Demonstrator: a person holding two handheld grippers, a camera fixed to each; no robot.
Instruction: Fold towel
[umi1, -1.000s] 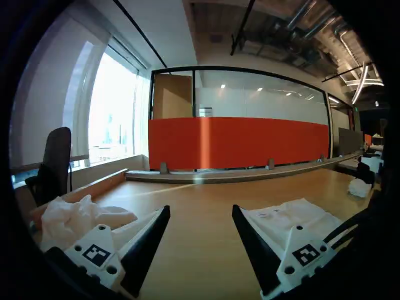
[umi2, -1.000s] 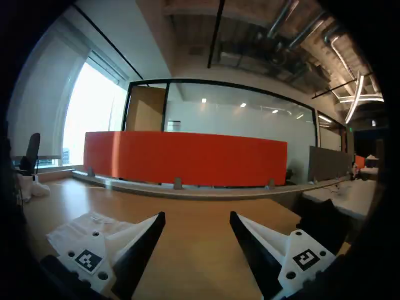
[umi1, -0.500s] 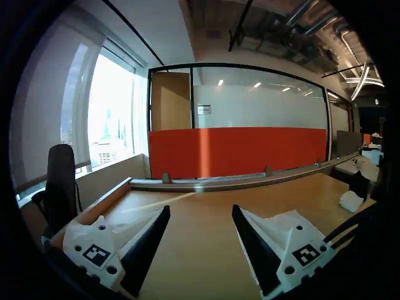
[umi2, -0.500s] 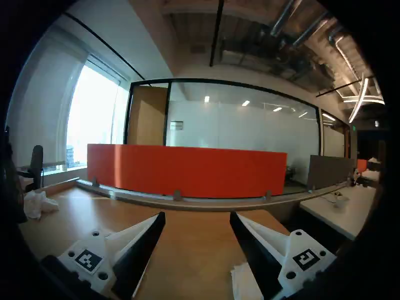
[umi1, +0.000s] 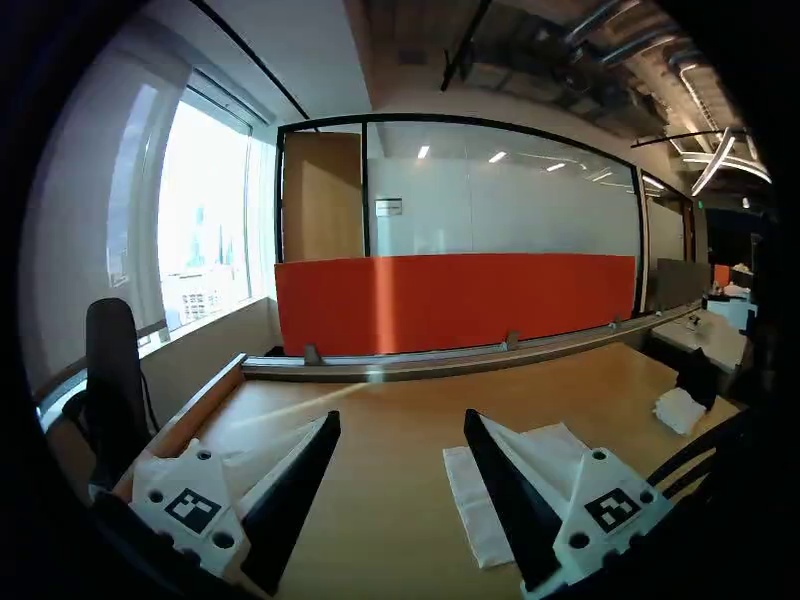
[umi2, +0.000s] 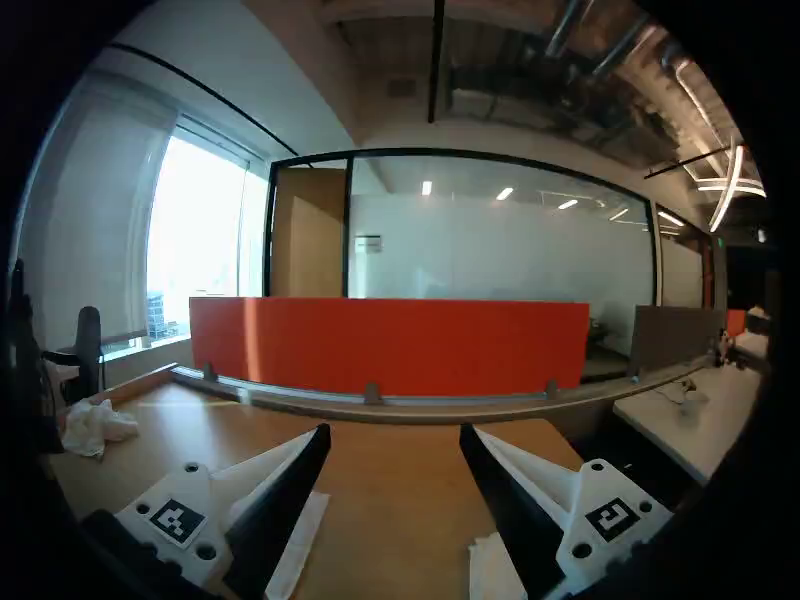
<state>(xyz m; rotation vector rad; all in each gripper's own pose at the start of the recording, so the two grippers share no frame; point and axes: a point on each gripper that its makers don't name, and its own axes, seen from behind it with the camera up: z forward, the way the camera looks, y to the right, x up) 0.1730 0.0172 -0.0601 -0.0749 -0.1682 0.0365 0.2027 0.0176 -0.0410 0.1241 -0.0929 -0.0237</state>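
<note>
A flat white towel (umi1: 478, 498) lies on the wooden table (umi1: 400, 400), just inside and under my left gripper's right finger. My left gripper (umi1: 401, 415) is open above the table with nothing between its fingers. A small folded white towel (umi1: 679, 409) sits farther right near the table's edge. In the right gripper view, my right gripper (umi2: 394, 428) is open and holds nothing. A flat white towel's edge (umi2: 300, 545) shows beside its left finger, and another white cloth (umi2: 490, 570) lies by its right finger. A crumpled white towel (umi2: 96, 425) lies at the far left.
An orange partition (umi1: 450, 300) on a metal rail bounds the table's far side. A black office chair (umi1: 110, 370) stands at the left by the window (umi1: 200, 240). A raised wooden lip (umi1: 200, 405) runs along the table's left edge. Another desk (umi2: 690, 415) stands to the right.
Both cameras have shifted. In the left gripper view the crumpled pile at the left has gone behind the finger, and a flat towel now lies by the right finger. Both grippers stay open.
</note>
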